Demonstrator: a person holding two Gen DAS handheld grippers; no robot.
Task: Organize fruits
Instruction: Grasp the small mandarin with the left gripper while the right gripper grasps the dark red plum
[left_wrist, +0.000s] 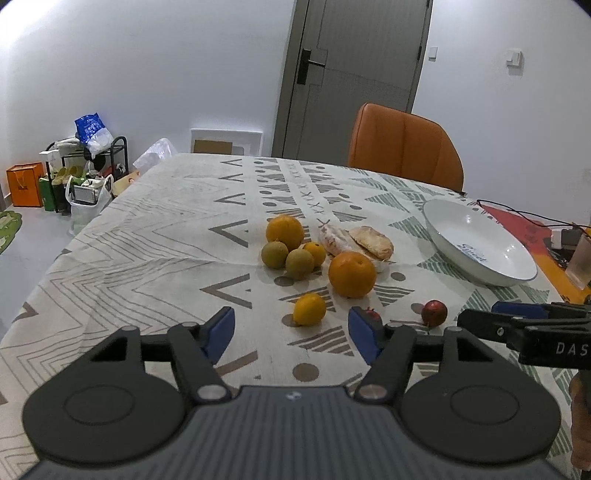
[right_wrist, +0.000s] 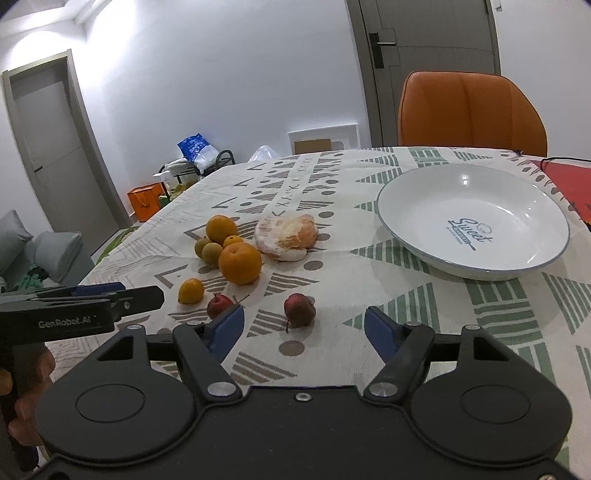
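Note:
Several fruits lie on the patterned tablecloth: two large oranges (left_wrist: 351, 274) (right_wrist: 239, 263), small yellow citrus (left_wrist: 309, 308) (right_wrist: 191, 291), greenish-brown fruits (left_wrist: 274, 254), and two small red fruits (left_wrist: 434, 313) (right_wrist: 299, 310). A white empty bowl (left_wrist: 476, 243) (right_wrist: 472, 221) sits at the right. My left gripper (left_wrist: 291, 332) is open and empty, just short of the yellow citrus. My right gripper (right_wrist: 304, 328) is open and empty, with a red fruit just ahead between its fingers. The second red fruit (right_wrist: 219, 305) is partly hidden by a blue pad.
Wrapped bread (left_wrist: 356, 243) (right_wrist: 286, 232) lies behind the fruits. An orange chair (left_wrist: 404, 146) (right_wrist: 471, 110) stands at the table's far side. A cable and small items (left_wrist: 565, 236) lie at the right edge. Bags and a rack (left_wrist: 74, 173) are on the floor left.

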